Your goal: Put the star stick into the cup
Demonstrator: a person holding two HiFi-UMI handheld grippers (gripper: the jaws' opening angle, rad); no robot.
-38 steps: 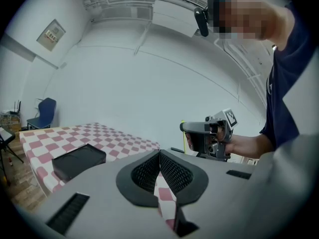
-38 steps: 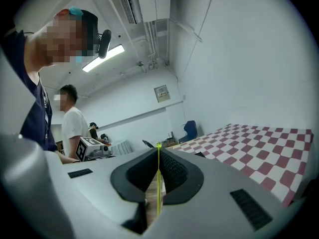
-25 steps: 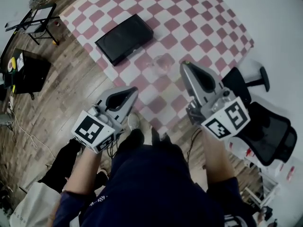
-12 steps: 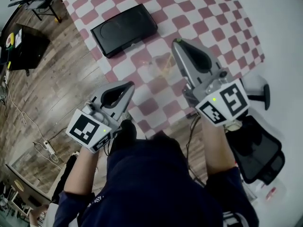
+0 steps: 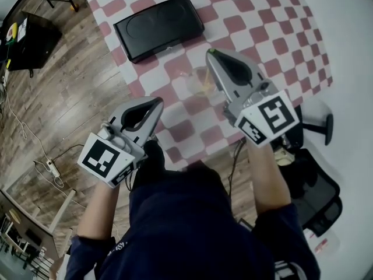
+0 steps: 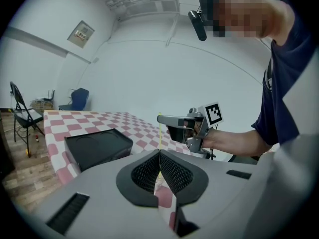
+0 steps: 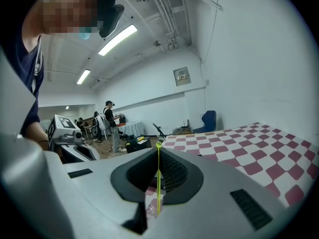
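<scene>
A thin yellow-green star stick (image 7: 158, 183) stands upright between the jaws of my right gripper (image 5: 212, 54), which is shut on it; its green tip (image 5: 213, 51) pokes out above the jaws. A clear cup (image 5: 199, 81) stands on the red-and-white checkered tablecloth (image 5: 262, 34), just left of and below the right gripper. The stick's lower end points down at the cup (image 7: 151, 210); whether it is inside I cannot tell. My left gripper (image 5: 156, 104) is shut and empty, at the table's near edge. From the left gripper view the right gripper (image 6: 164, 119) holds the stick (image 6: 160, 133) vertically.
A flat black box (image 5: 158, 27) lies on the cloth beyond the cup. A black office chair (image 5: 315, 179) is at the right by the table edge. A black stand (image 5: 29, 37) and a power strip (image 5: 51, 168) are on the wooden floor at left. People (image 7: 109, 123) stand far off.
My right gripper has come in over the cloth with the stick and now stands right beside the cup. The left gripper has stayed at the table edge.
</scene>
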